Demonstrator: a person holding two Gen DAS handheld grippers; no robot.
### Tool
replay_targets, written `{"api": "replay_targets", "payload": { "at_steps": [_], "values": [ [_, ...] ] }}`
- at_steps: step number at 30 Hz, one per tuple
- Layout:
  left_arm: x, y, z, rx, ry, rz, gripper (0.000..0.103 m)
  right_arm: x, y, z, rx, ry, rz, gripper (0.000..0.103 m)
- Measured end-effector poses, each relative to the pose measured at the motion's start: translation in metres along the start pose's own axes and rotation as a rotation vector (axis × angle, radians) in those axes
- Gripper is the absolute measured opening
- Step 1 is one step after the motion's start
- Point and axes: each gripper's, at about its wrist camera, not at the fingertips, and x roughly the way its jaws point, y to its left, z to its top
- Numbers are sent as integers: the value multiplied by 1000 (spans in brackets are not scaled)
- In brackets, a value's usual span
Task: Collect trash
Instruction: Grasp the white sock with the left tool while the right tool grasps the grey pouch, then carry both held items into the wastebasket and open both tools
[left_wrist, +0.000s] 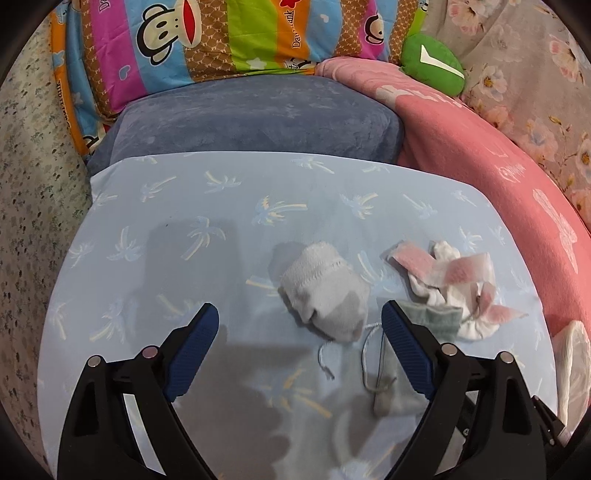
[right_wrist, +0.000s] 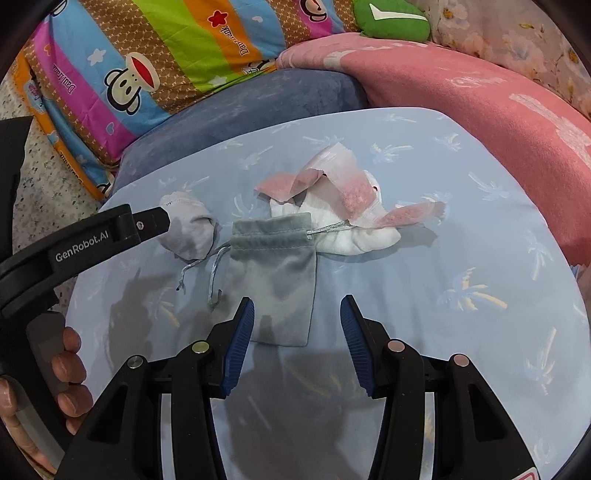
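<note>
Both tongs released, jaws spread: the left gripper (left_wrist: 300, 317) hovers beside the balled grey-white sock (left_wrist: 325, 293), the right gripper (right_wrist: 297, 312) over the grey velvet drawstring pouch (right_wrist: 275, 277) mid-board. Crumpled pink-and-white tissue scraps (right_wrist: 343, 184) lie on a white sock (right_wrist: 354, 236) just behind. The pale-blue palm-print board (right_wrist: 461, 229) has open room toward its right edge.

Probably a home bedroom: cartoon-monkey quilt (left_wrist: 177, 48), pink blanket (left_wrist: 480, 155), floral bedding (left_wrist: 535, 74).
</note>
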Motion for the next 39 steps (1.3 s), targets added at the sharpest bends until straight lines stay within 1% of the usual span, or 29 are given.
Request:
{"api": "replay_targets", "payload": {
  "at_steps": [6,8,9,10,11,12,13,14,15,16,18,21,28,39],
  "values": [
    [16,-3,3,-6,10,-1,85,23,3,1,-3,25,-2,48],
    [19,-4,3,1,10,-3,83,23,7,0,-25,7,-26,46],
    [19,-4,2,2,12,-9,77,23,9,-1,-36,1,-35,42],
    [21,-4,2,4,17,-19,73,24,11,-2,-45,-2,-46,35],
    [22,-5,2,7,25,-31,66,24,12,-3,-53,-6,-56,32],
    [23,-4,1,5,33,-40,58,24,13,-4,-61,-7,-61,25],
    [24,-4,0,3,39,-54,53,23,12,-5,-66,-8,-66,19],
    [24,-4,-1,1,48,-73,45,23,11,-7,-66,-6,-64,16],
    [24,-5,-2,-1,53,-83,38,22,10,-8,-63,-1,-52,10],
    [23,-5,-3,-1,53,-89,35,21,9,-9,-56,5,-39,4],
    [19,-8,-5,7,46,-83,30,18,7,-11,-53,16,-30,3],
    [13,-11,-9,13,48,-87,27,8,3,-17,-43,18,-18,3],
    [-13,-24,-17,12,32,-104,27,-32,-16,-17,10,-42,-11,3],
    [-58,-78,-29,91,-17,-144,27,-111,-59,-11,64,-162,-36,3]
  ]
}}
